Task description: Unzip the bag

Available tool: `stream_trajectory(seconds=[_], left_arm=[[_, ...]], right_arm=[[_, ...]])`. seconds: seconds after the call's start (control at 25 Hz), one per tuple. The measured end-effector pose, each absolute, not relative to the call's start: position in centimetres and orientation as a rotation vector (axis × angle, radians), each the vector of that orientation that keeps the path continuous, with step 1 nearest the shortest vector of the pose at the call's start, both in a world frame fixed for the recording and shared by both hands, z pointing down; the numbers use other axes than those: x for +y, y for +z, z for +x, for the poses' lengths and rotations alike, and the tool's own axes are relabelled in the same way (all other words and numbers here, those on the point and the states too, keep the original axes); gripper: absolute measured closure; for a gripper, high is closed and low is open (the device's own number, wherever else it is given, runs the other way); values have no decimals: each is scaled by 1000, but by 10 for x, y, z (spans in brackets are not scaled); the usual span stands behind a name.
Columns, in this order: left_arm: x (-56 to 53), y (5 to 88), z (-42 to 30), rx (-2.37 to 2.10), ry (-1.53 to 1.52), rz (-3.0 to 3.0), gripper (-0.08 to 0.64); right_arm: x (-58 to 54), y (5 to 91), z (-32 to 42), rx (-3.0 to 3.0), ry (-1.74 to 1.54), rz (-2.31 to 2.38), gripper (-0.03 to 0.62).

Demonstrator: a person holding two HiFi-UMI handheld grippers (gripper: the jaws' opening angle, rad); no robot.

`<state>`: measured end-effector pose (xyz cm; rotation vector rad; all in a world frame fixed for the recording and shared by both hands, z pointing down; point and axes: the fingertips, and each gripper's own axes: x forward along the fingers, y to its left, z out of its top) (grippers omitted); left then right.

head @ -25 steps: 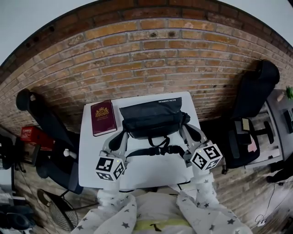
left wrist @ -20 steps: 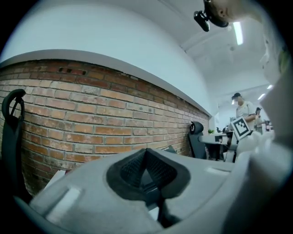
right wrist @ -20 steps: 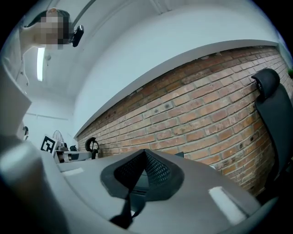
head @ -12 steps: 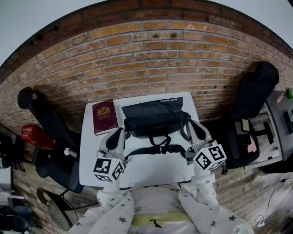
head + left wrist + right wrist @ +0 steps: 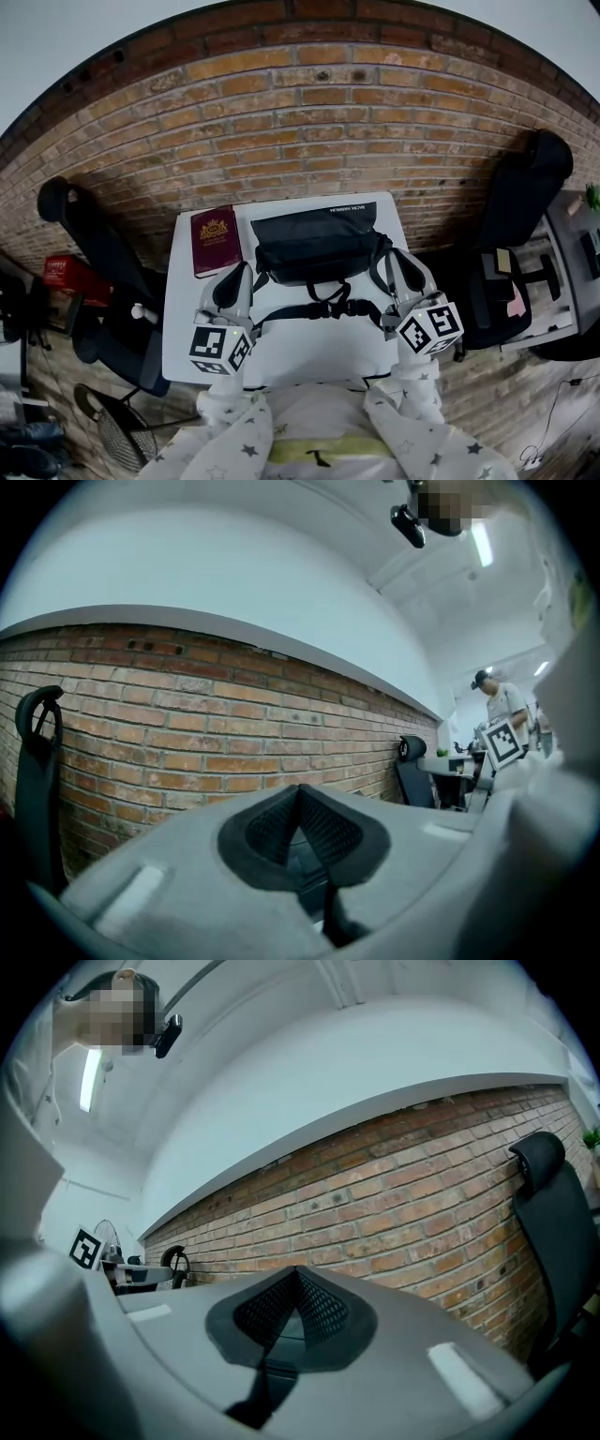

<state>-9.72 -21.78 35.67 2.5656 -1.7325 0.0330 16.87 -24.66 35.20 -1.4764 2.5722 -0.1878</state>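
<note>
One black bag (image 5: 314, 248) and one maroon, gold-crested passport (image 5: 215, 241) lie on your desk (image 5: 309, 349); the bag's white lettering is unreadable; your left gripper (image 5: 241, 278) and right gripper (image 5: 392, 270) keep their fingers clenched, empty.

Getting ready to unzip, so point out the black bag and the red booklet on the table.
Black bag (image 5: 314, 248): head view, middle of its body.
Red booklet (image 5: 215, 242): head view, centre of its cover.

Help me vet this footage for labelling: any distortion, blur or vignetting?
Head view: strong fisheye bows the brick wall; the bag is sharp. Left gripper view: black round vignette, near fingers soft. Right gripper view: same vignette, fingers soft.
</note>
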Motion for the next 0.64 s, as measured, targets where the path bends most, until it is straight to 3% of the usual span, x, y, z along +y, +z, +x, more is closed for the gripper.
stream_trajectory(seconds=[0.64], left_arm=[[-225,362,-102,-1769,86,2555,561]], right_arm=[[-252,358,189,2536,-172,-1567,583]])
